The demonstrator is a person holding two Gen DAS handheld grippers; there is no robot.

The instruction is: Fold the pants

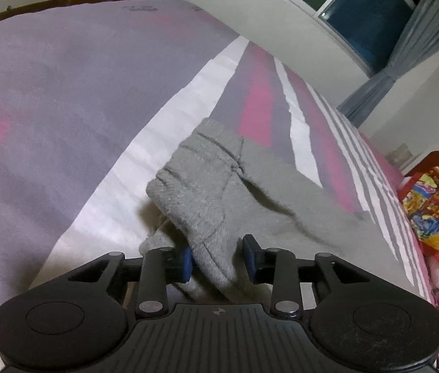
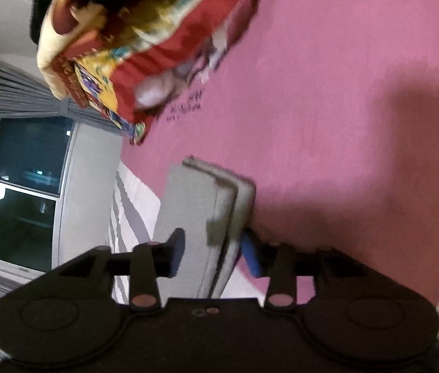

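1. Slipping was the risk: the soft gray pants (image 1: 219, 186) could slide out and unfold, because the left gripper (image 1: 217, 259) and the right gripper (image 2: 213, 253) had their jaws partly apart around the cloth, not squeezing it.
2. Fuzzy and thick, the pants lay on the striped bed (image 1: 64, 108), lifted at both ends, one end stacked in layers.
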